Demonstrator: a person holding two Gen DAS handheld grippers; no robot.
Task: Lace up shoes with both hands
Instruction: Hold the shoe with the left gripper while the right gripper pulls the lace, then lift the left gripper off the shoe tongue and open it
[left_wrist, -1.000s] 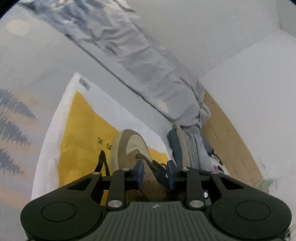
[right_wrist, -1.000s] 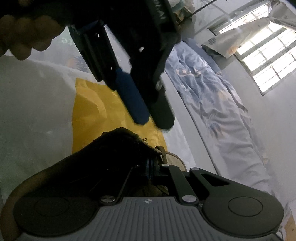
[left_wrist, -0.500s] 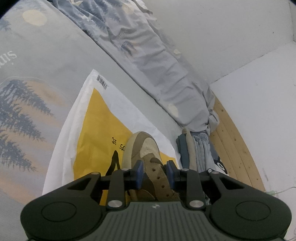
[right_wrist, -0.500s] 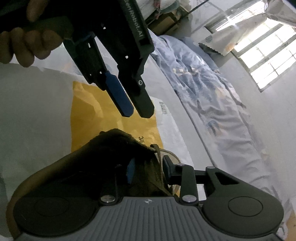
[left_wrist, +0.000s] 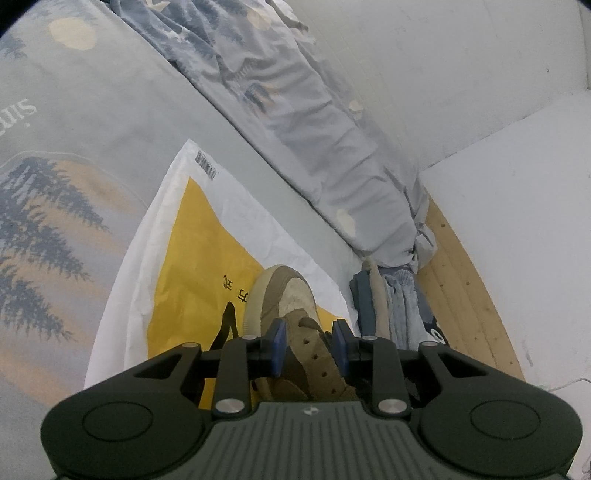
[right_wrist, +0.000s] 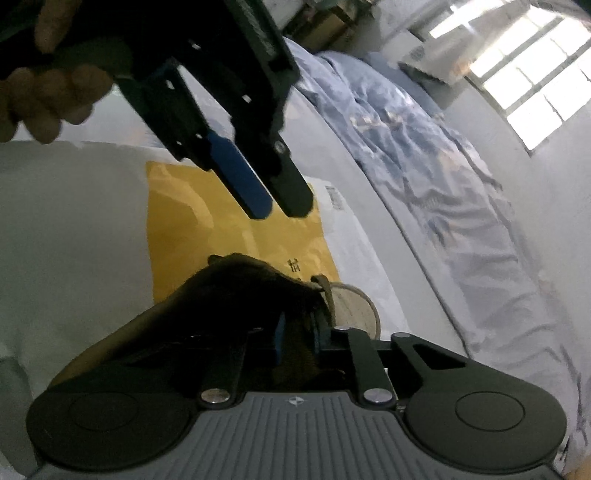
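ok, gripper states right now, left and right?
Left gripper: fingers open, empty, above the shoe.
Right gripper: fingers closing with shoe upper between them; grip cannot be told.

White walls (left_wrist: 461, 74), barred bright window (right_wrist: 532, 70), bed with rumpled blue-grey quilt (left_wrist: 314, 122)

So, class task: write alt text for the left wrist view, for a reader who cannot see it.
A tan shoe rests on a yellow and white bag on a bed, with the left gripper poised just above its empty eyelets.
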